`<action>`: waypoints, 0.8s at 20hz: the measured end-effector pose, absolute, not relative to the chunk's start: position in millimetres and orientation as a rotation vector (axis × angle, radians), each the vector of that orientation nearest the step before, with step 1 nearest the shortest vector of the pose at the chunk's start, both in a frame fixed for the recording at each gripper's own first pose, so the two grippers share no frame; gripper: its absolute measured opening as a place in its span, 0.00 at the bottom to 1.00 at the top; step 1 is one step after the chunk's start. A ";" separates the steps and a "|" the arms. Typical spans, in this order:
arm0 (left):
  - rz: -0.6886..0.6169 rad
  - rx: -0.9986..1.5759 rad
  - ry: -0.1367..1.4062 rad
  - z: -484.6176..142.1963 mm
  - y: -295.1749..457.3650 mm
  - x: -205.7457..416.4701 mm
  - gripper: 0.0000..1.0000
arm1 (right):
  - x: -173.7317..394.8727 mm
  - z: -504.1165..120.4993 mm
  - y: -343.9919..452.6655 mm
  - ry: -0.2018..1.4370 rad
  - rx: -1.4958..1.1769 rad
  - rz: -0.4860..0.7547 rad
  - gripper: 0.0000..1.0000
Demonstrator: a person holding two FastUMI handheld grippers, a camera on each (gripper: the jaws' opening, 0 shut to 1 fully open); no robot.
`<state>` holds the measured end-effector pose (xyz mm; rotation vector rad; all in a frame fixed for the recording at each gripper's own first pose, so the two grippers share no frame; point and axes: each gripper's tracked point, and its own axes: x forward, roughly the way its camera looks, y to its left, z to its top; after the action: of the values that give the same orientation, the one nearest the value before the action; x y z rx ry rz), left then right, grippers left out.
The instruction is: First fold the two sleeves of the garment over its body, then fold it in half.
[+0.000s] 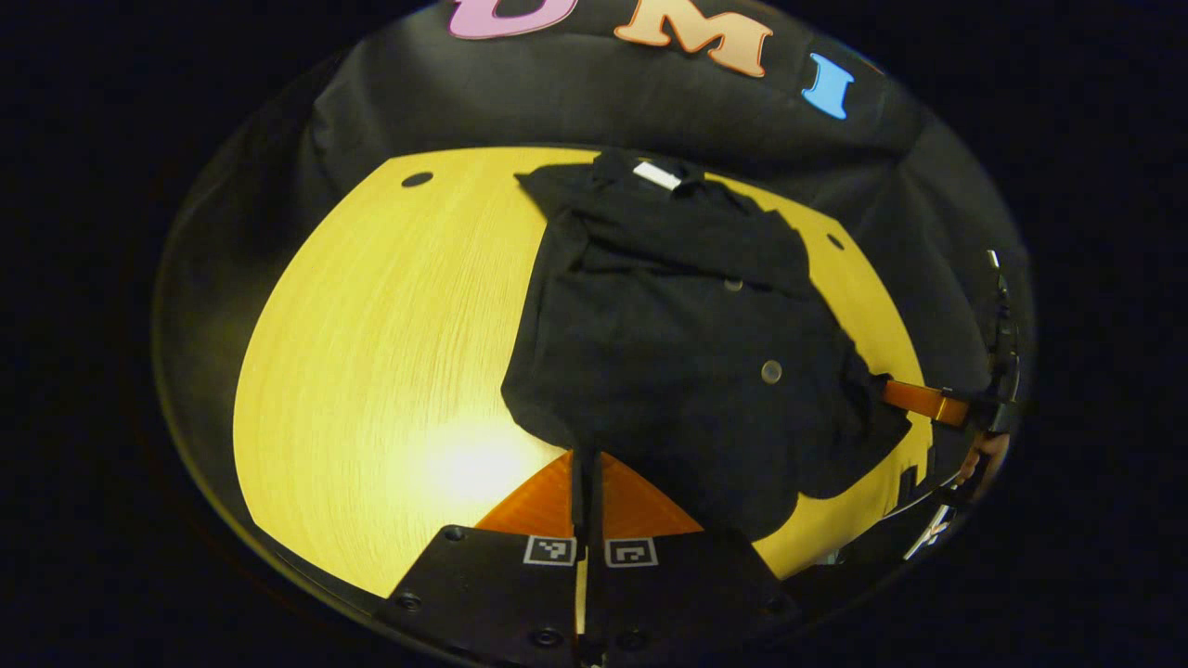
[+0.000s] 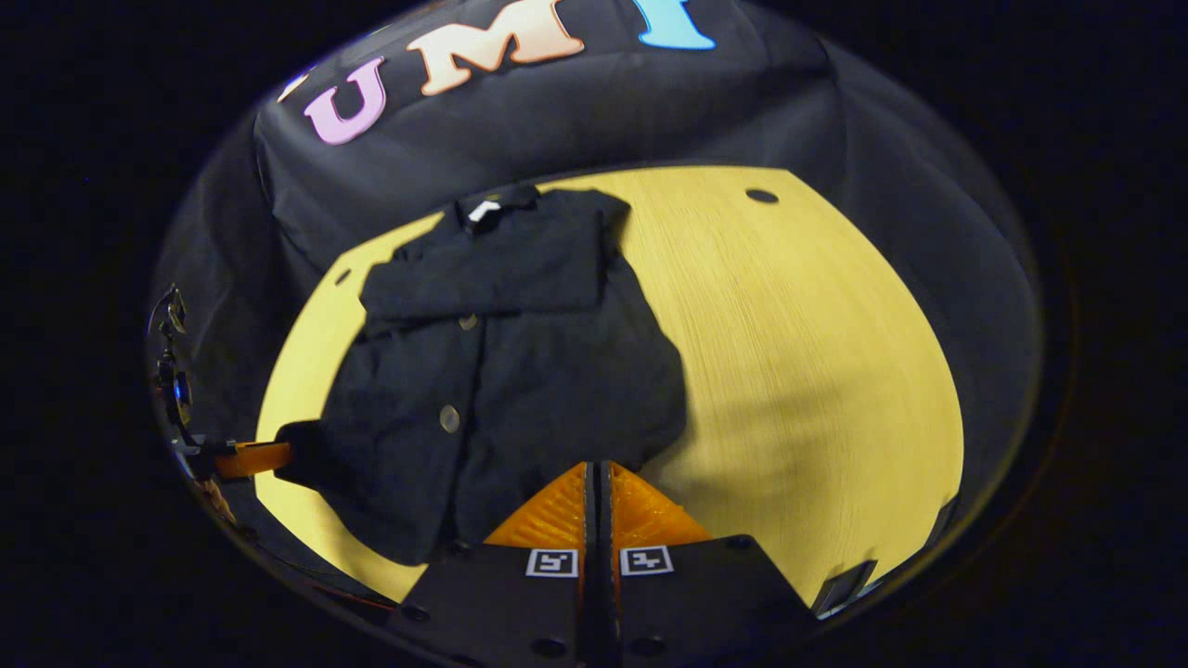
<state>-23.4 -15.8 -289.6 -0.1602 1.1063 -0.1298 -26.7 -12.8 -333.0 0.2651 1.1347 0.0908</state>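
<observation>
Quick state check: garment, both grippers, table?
Black buttoned shirt: flat on table, sleeves folded over body, hem not yet folded up.
Left gripper: orange fingers shut on shirt's hem corner.
Right gripper: shut on the other hem corner.
Yellow wooden table: bare beside shirt.

Each gripper [image 1: 587, 482] [image 2: 599, 492]: orange ribbed fingers, black body (square coded markers, screws).

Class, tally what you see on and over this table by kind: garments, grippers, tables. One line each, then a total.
Garments: 1, the black shirt
Grippers: 2, left gripper and right gripper
Tables: 1, the yellow table
Total: 4
</observation>
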 end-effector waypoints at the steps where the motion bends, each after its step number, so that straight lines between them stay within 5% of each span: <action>1: -0.139 -0.154 1.082 -280.7 -15.1 -8.2 0.00 | -9.8 -321.3 -8.6 1.102 0.271 0.100 0.02; 7: -0.196 -0.115 0.906 -229.0 -12.2 99.8 0.00 | 97.1 -258.2 4.1 0.939 0.264 0.171 0.03; 16: -0.172 -0.186 0.651 -209.7 7.3 284.9 0.00 | 272.5 -242.3 -2.1 0.787 0.214 0.111 0.02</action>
<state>284.9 7.3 -209.7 -0.1863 0.6511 -0.1723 272.5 -2.1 -242.3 0.2138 0.7865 0.1115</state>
